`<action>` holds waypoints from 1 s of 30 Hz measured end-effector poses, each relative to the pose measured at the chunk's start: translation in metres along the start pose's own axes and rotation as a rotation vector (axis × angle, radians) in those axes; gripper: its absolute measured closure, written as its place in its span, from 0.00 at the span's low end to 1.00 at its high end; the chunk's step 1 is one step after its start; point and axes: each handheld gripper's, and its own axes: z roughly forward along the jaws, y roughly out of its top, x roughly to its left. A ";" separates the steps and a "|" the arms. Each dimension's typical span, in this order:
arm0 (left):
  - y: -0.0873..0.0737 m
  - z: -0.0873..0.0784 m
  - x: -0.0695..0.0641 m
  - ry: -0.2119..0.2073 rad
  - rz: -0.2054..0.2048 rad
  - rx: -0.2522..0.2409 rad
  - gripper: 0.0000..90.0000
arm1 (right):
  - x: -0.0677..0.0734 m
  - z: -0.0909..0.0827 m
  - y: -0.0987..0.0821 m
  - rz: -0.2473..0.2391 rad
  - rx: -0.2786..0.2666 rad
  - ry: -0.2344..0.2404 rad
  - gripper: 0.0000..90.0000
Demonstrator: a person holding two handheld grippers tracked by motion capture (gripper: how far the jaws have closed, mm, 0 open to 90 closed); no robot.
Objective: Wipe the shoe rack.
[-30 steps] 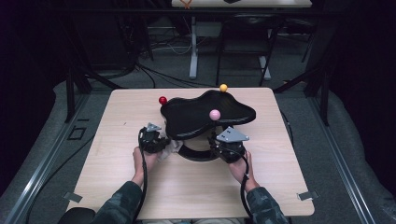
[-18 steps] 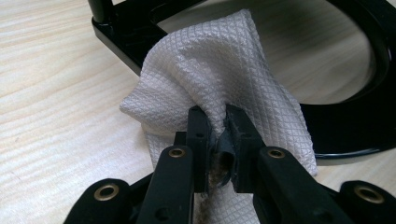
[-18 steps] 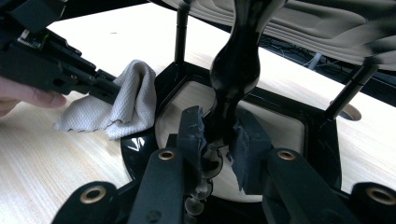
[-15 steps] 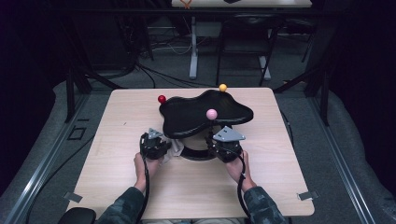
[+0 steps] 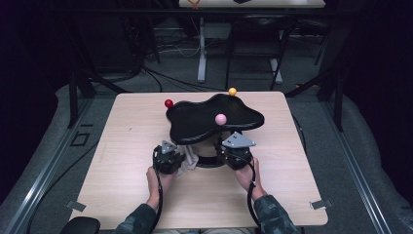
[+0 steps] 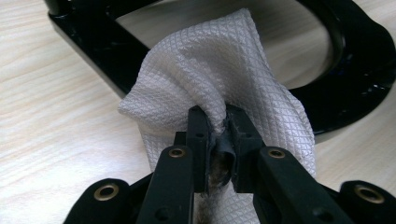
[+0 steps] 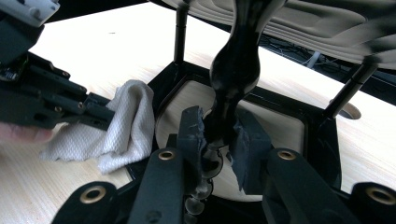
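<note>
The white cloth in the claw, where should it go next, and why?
Probably a short push forward onto the black base frame. The left claw is shut on the white cloth, which hangs right at the frame's edge, while the right claw grips the black post, seemingly steadying the stand.

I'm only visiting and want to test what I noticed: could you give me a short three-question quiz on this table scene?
1. True or false: the left gripper is shut on a white cloth.
2. What does the right gripper clamp? A) a ball B) the black stand's centre post C) the cloth
3. Fill in: the ball on the black tray nearest the person is ____.

Key: 1 true; 2 B; 3 pink.
</note>
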 end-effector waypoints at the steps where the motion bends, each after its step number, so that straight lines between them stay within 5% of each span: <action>1: 0.000 0.000 -0.003 0.004 0.003 -0.005 0.90 | 0.000 0.000 0.000 0.000 0.000 0.001 0.83; 17: -0.001 0.002 -0.035 -0.004 0.034 -0.037 0.90 | 0.001 0.000 0.000 -0.002 0.007 -0.012 0.83; 30: 0.002 0.012 -0.075 -0.037 0.058 -0.061 0.90 | 0.001 0.000 0.001 -0.003 0.004 -0.007 0.83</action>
